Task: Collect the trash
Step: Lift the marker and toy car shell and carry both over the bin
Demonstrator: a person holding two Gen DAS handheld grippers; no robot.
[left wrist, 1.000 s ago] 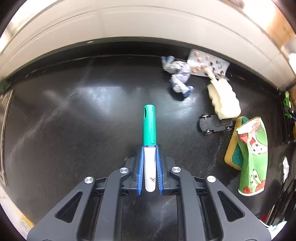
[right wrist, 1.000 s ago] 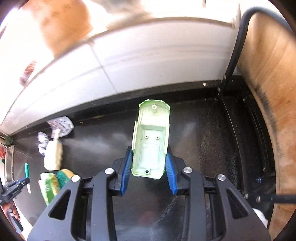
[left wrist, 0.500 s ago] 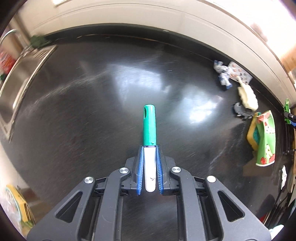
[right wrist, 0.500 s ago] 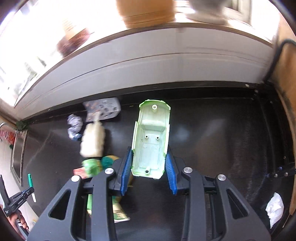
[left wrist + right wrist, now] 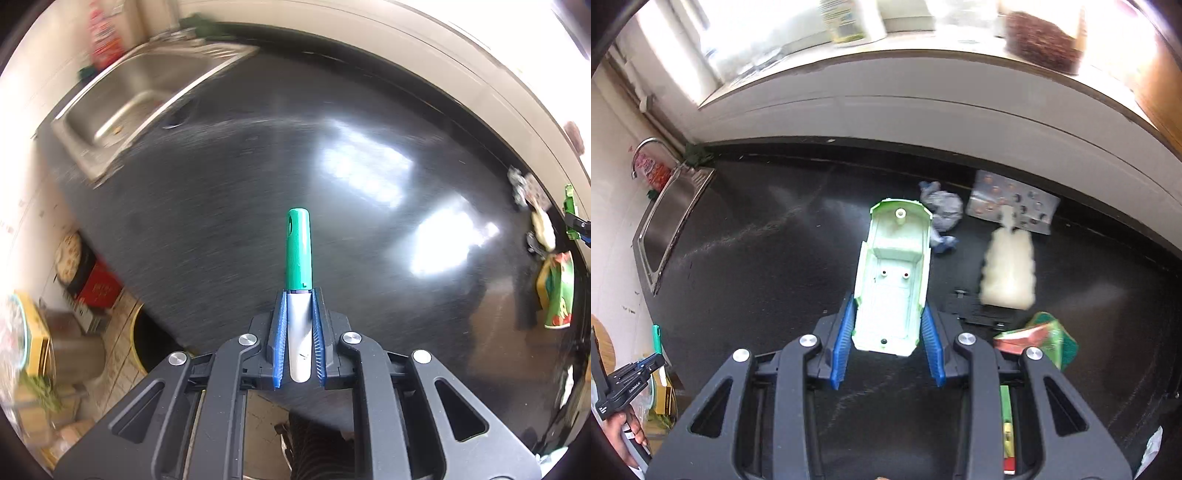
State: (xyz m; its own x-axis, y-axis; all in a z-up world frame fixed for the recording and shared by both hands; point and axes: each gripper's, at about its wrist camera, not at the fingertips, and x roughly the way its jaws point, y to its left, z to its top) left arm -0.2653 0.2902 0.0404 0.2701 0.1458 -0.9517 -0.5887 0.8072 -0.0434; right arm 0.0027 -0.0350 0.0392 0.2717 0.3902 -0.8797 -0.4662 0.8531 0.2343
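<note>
Left gripper (image 5: 298, 332) around marker (image 5: 298, 254), bin (image 5: 147, 347) below.

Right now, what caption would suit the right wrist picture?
Right tool grips a pale green toy car shell above a black countertop strewn with trash.

My left wrist camera looks down along its fingers from above the counter's (image 5: 229, 206) front edge, facing the sink (image 5: 140, 92) at the far-left corner. My right wrist camera sits nearer the back wall, facing the counter's rear edge. Both views share the sink, the dark countertop and the litter near the back edge.
</note>
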